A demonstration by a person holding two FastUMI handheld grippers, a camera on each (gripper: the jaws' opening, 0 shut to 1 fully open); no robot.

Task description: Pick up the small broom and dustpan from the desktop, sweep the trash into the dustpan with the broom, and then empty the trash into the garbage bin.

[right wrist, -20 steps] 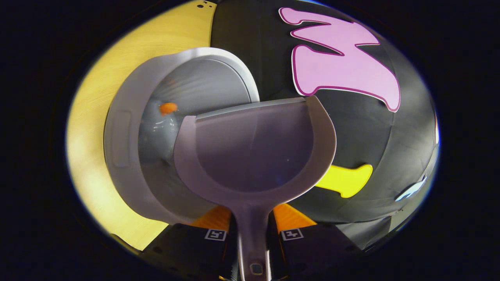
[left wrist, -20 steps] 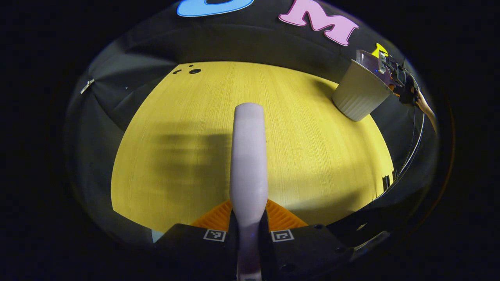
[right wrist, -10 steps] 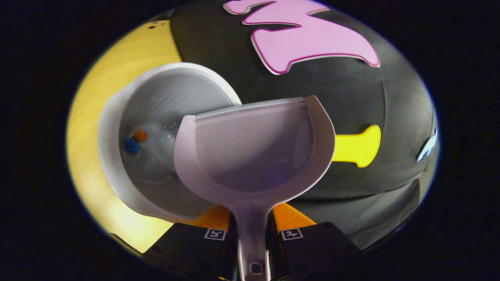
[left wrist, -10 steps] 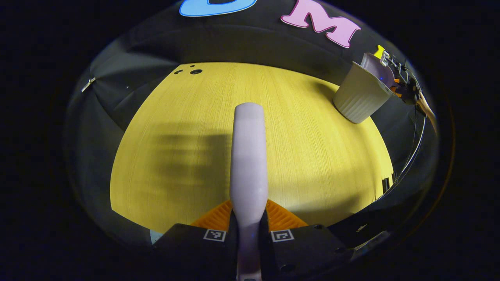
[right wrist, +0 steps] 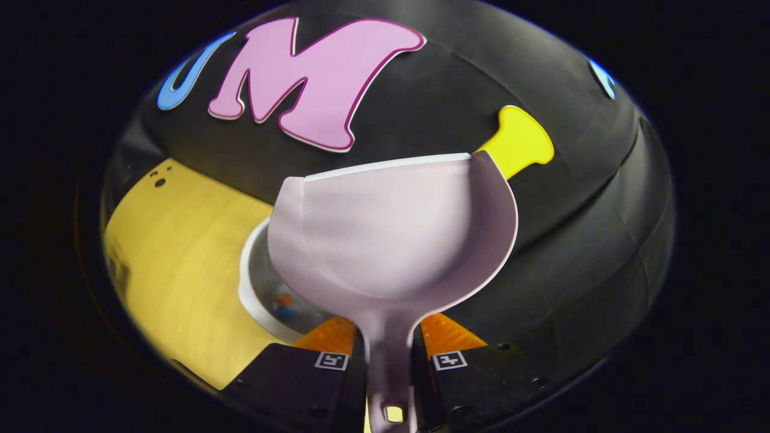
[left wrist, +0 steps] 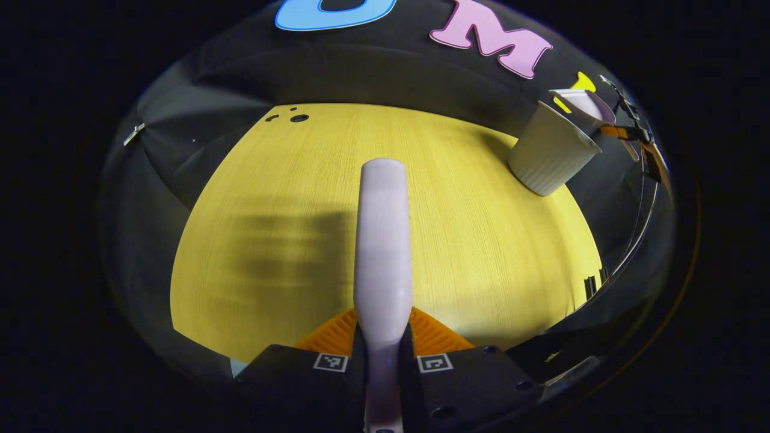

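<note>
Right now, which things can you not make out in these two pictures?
- Broom bristles: left gripper view gives the handle along its length; the head is out of sight.
- Bin inside: in the right gripper view the dustpan covers most of it; two small bits of trash show, any more is hidden.
- Right gripper in the left gripper view: at the edge, too small to read.

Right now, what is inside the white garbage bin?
In the right gripper view, small orange and blue trash pieces lie at the bottom of the garbage bin. The dustpan, held above it by the right gripper, covers most of the inside.
</note>
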